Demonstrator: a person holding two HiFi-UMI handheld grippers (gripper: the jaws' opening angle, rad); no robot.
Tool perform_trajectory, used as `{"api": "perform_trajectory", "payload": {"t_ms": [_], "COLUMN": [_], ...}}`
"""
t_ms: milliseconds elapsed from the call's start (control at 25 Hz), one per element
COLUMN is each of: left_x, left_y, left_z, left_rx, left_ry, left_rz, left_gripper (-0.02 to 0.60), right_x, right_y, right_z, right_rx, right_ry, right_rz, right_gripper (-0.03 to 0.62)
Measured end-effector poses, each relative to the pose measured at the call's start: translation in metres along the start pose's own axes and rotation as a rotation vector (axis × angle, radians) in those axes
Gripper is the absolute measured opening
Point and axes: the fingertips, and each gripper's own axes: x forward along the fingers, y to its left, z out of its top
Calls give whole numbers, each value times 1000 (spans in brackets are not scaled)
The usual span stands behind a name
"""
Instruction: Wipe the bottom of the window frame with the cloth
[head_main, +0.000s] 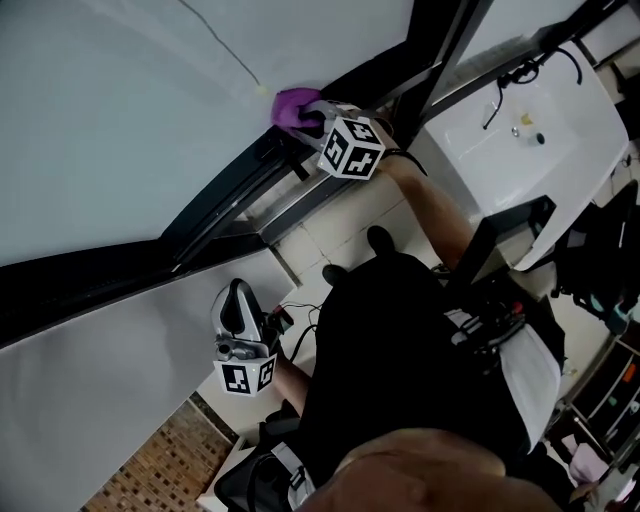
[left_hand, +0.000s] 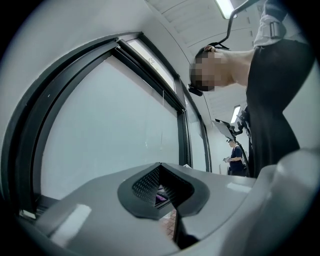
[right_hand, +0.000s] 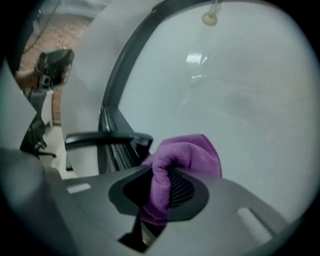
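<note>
At the top of the head view, the right gripper (head_main: 312, 120) presses the purple cloth (head_main: 292, 104) against the dark window frame (head_main: 230, 200), where the frame meets the glass (head_main: 120, 100). The left gripper (head_main: 238, 300) hangs lower, well apart from the cloth, beside a white wall (head_main: 100, 380). A white sink (head_main: 520, 140) lies to the right.

Left gripper view: fingers closed together, nothing gripped; glass and frame lie ahead.

Right gripper view: fingers clamped on the cloth, which bunches above them. A black handle (right_hand: 102, 139) projects just left of it.
</note>
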Motion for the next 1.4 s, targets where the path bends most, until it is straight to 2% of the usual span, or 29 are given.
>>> {"api": "perform_trajectory", "payload": {"t_ms": [80,120,240,360,640,760,920,1120,1400], "left_x": [0,1,3,5,9,12,14,21,28], "left_y": [-1,-1,-4,-8,-10,-12,-9,-10,-12], "left_z": [-1,-1,-4,-4,-4,-5,-3,-12,-19], "left_rx": [5,4,-2,-3,-10,-9,-8,-20,-31], "left_ry": [-2,-3,-1,2,10,12,2,4,-7], "left_rz": [-9,-12,-21,-24,-29,-44,-57,-72,-89], "left_gripper": [2,2,2,2,2,2,2,2,2], "right_x": [-11,-18,-24,-1,16,6,-24,-66,-81], "right_y": [-19,-25,-24,-14,-20,-33,-81,-157,-200], "right_z": [-21,-23,-8,-12,-26,-44,-97,-176,-229], "right_rx": [-67,-56,19,-39,1,-8,46,109,1], "right_ry": [118,118,39,83,109,147,239,419,719], "right_rz": [-140,-178,-143,-102,-87,-118,-220,-395,-573], "right_gripper": [65,66,65,66,61,61,61,61,60]}}
